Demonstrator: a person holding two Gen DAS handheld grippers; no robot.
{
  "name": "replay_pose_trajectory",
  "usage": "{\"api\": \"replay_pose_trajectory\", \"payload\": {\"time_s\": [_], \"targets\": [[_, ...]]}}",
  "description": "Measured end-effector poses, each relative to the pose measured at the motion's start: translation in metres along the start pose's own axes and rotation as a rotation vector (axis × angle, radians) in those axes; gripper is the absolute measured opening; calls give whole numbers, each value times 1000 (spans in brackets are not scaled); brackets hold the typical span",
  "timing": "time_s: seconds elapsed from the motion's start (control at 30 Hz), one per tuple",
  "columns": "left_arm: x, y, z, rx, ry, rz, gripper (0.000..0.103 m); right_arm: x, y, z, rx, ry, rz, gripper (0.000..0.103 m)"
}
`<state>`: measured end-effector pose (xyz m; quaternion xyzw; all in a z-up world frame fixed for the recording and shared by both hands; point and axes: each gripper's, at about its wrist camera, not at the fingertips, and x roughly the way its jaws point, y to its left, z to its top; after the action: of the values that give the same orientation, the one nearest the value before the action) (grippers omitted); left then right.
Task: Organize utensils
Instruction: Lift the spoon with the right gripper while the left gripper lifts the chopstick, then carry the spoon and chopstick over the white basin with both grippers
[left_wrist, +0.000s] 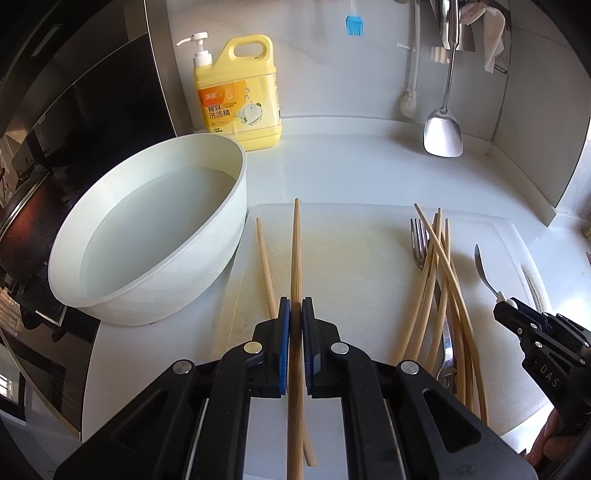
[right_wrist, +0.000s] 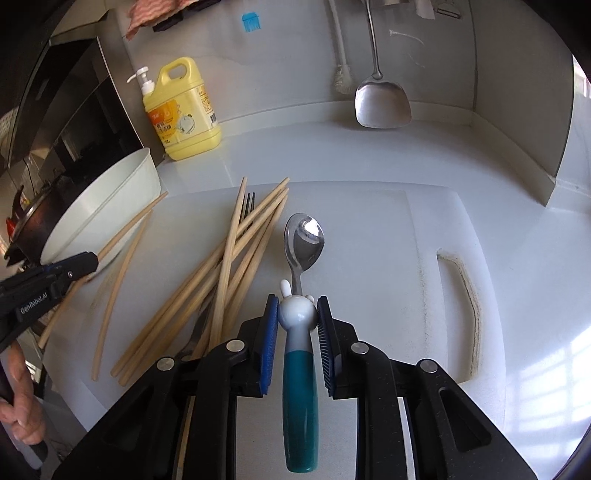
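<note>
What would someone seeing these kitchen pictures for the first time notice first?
Probably the two grippers at work over the white cutting board: the left gripper shut on a single chopstick, and the right gripper clamped on a spoon with a rabbit-shaped teal handle. Next, the loose pile of chopsticks lying over a fork between them, and the bright yellow detergent bottle at the back behind a white basin of water.

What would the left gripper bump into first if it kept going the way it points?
Probably the bare cutting board: the left gripper, shut on a chopstick, points down at it. Depth is hard to judge.
</note>
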<state>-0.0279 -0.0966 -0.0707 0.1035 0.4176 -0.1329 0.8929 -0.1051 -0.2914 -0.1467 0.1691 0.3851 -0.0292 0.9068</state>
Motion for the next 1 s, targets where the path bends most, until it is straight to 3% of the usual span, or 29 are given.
{"api": "replay_pose_trajectory", "payload": {"time_s": [0.57,0.8,1.0], "targets": [[-56,14,35,-36,-62,8,7,-37,44,44,-141,-67,0,19],[-66,58,63,-55,-110,-13,7,-46,92,77,-184,-118,6,18],[-67,114,85,-75,-128,-36,7,-44,158,112,-222,-159,39,18]]}}
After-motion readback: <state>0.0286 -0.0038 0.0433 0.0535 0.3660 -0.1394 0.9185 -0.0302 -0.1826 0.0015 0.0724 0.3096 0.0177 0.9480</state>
